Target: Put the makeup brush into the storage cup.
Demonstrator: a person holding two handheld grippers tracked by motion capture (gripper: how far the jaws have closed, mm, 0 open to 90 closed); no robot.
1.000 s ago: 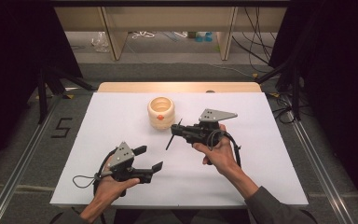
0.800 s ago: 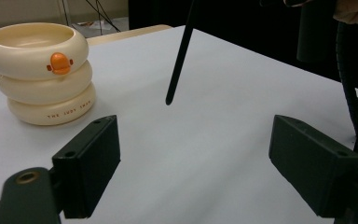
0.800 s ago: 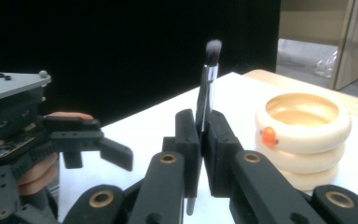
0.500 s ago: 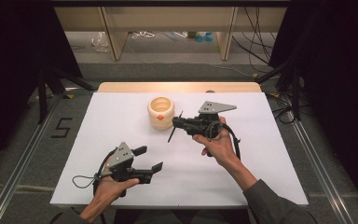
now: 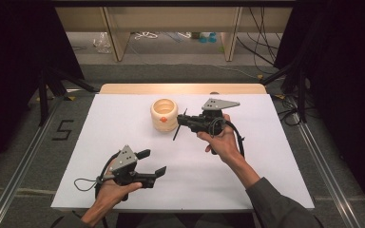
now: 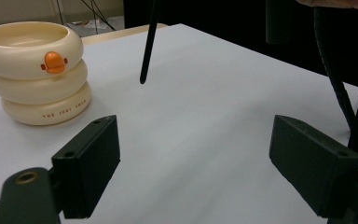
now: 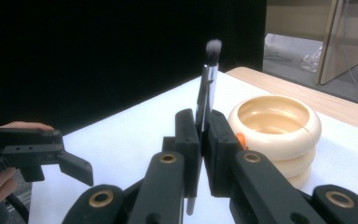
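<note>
Since a second ago the right gripper point(image 5: 182, 124) has carried the brush point(image 7: 207, 88) closer to the cream ringed holder point(image 5: 164, 114), while the left gripper point(image 5: 153, 164) has kept its place. The right jaws are clamped on the brush handle, bristles above the fingers, holder just beyond them. The left jaws stand wide apart with nothing between them, holder well ahead.

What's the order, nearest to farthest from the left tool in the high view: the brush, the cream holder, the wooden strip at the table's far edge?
1. Brush, clamped in the right tool, up and right.
2. Cream holder, just beyond.
3. Wooden strip, farthest.
Measured from the left tool.
</note>
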